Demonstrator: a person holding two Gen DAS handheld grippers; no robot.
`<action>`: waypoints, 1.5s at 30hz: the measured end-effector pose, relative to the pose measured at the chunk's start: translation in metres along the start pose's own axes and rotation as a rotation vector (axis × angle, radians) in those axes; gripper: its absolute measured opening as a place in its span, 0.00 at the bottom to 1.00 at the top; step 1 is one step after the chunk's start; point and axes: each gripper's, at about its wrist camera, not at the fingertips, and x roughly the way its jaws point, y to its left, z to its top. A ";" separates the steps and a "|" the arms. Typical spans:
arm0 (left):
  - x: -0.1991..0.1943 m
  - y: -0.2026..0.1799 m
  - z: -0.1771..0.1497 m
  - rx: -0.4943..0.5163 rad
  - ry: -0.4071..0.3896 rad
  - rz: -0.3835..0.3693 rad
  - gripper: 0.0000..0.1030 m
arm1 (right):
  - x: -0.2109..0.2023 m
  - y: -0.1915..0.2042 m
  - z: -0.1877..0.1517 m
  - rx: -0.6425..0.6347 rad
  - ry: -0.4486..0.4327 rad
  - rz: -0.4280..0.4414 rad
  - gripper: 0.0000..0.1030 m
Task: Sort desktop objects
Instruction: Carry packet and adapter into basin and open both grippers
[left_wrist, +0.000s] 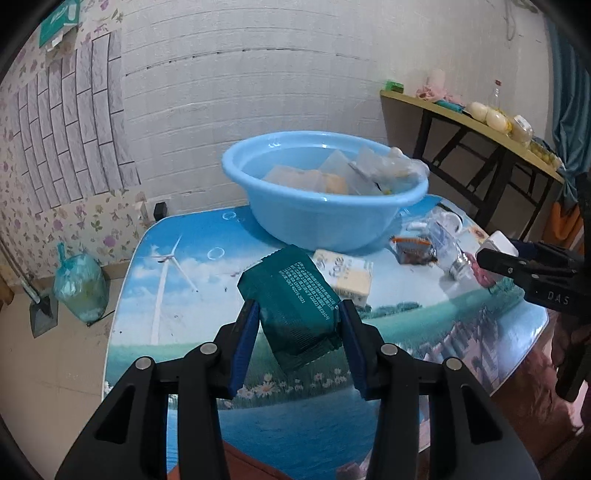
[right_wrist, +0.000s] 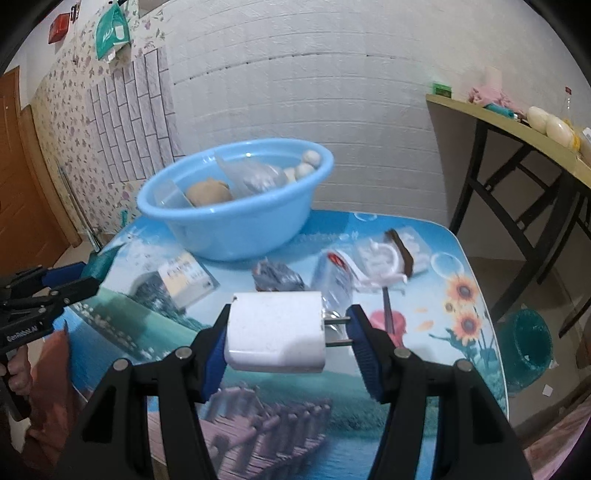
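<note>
My left gripper (left_wrist: 297, 314) is shut on a dark green snack packet (left_wrist: 291, 302) and holds it above the table, short of the blue basin (left_wrist: 317, 218). My right gripper (right_wrist: 288, 328) is shut on a white plug adapter (right_wrist: 277, 332), its two prongs against the right finger. The basin (right_wrist: 229, 229) holds several clear packets and round things. The right gripper shows at the right of the left wrist view (left_wrist: 532, 266). The left gripper shows at the left of the right wrist view (right_wrist: 51, 288).
On the picture-print table (left_wrist: 177, 266) lie a yellow-white box (left_wrist: 347, 275), an orange packet (left_wrist: 412, 249), a clear bottle (right_wrist: 334, 280), a grey packet (right_wrist: 277, 277) and white items (right_wrist: 384, 258). A side table (left_wrist: 480, 118) stands at the right. A bagged bin (left_wrist: 79, 284) sits on the floor at the left.
</note>
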 end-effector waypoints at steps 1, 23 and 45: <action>-0.002 0.000 0.002 -0.005 -0.003 -0.003 0.42 | -0.001 -0.001 0.004 0.013 -0.003 0.014 0.57; 0.029 -0.013 0.095 0.105 -0.105 -0.045 0.42 | 0.035 0.016 0.073 -0.059 -0.067 0.108 0.57; 0.080 -0.001 0.116 0.094 -0.073 -0.079 0.56 | 0.094 0.029 0.100 -0.099 0.007 0.189 0.58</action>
